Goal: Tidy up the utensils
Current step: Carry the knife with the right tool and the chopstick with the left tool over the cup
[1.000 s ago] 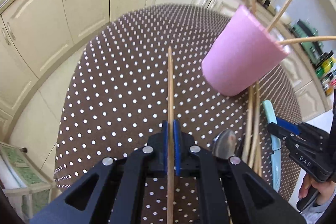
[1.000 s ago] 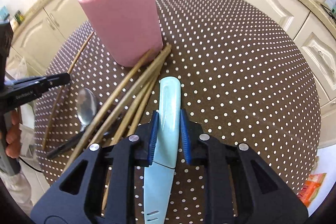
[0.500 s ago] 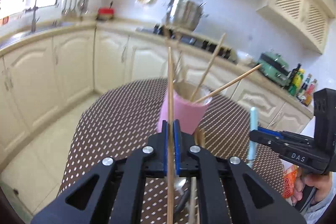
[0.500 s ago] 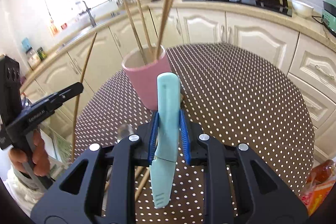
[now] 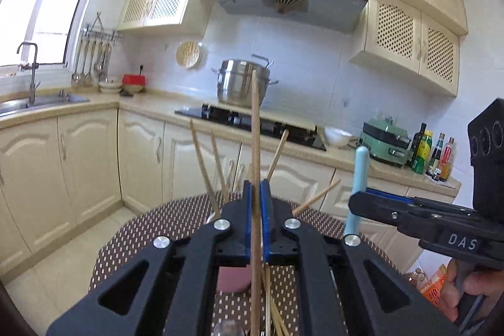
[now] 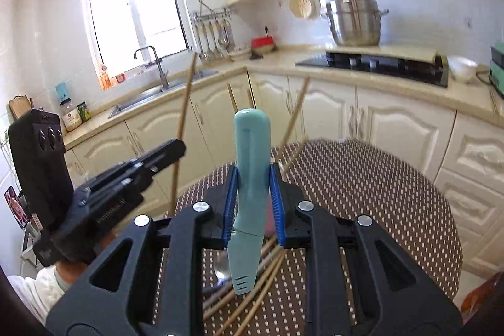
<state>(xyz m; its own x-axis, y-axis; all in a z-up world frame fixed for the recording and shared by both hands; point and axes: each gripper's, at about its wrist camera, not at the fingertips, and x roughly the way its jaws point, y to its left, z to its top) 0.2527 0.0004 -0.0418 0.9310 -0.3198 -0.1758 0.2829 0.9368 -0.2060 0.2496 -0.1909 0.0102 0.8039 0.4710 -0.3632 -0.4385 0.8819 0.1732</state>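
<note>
The left gripper (image 5: 255,222) jaws pinch one thin wooden chopstick (image 5: 255,147) standing upright. Below them a pink cup (image 5: 231,279) is mostly hidden. The right gripper (image 6: 253,203) jaws clamp a smooth pale-blue knife (image 6: 250,178), handle up. Beneath lie loose chopsticks (image 6: 252,298), too overlapped to count, on the dotted brown bench (image 6: 378,194).

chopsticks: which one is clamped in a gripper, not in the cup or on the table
The upright chopstick pinched in the left gripper; others stand in the pink cup or lie on the table.
</note>
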